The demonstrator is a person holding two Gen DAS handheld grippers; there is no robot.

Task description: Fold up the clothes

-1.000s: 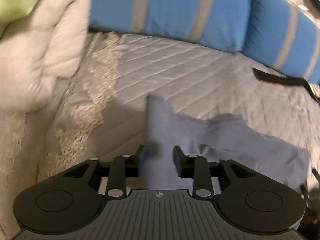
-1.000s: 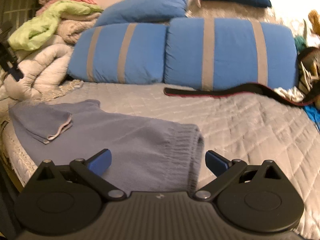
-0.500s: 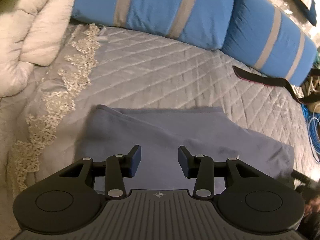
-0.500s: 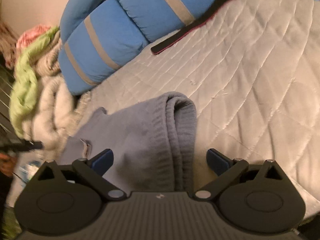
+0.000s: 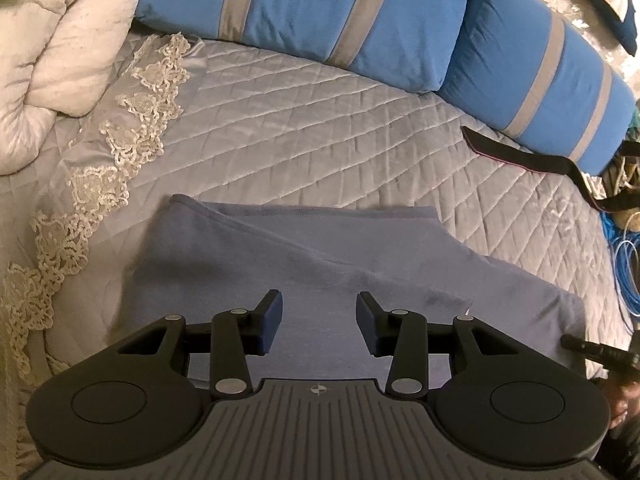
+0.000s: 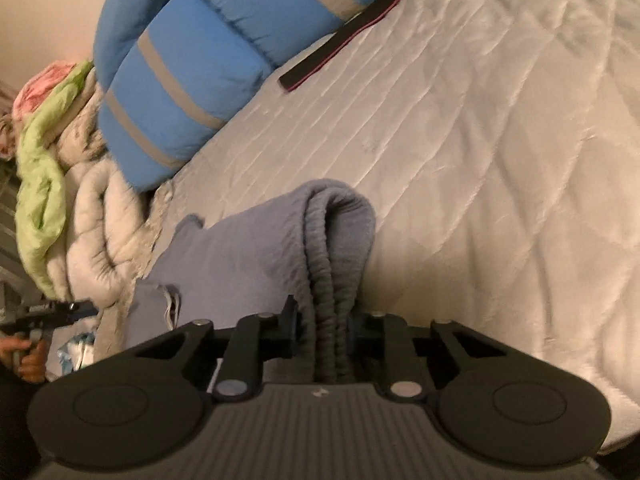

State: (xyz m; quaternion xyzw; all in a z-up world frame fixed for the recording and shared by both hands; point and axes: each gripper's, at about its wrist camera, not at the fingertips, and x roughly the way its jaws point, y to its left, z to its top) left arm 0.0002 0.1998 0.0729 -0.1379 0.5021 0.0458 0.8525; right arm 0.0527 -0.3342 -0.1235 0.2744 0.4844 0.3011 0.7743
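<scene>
A grey-blue sweatshirt [image 5: 320, 256] lies partly folded on the quilted bed cover. My left gripper [image 5: 319, 320] hovers just above its near part, open, with nothing between the fingers. In the right wrist view my right gripper [image 6: 322, 326] is shut on the sweatshirt's ribbed hem [image 6: 332, 264], which bunches up in a fold between the fingers. The rest of the sweatshirt [image 6: 240, 248] trails off to the left, with a pale-edged cuff [image 6: 172, 304] near the bed's edge. The other gripper [image 6: 60, 312] and a hand show at far left.
Two blue pillows with grey stripes [image 5: 344, 20] line the far side of the bed. A black strap [image 5: 520, 156] lies in front of them. A pale duvet [image 5: 52, 68] is heaped at the left; blue cable [image 5: 624, 264] lies off the right edge.
My right gripper has shut on the ribbed hem, which was lying loose between its open fingers. My left gripper let go of the sweatshirt a second ago and stays open above it.
</scene>
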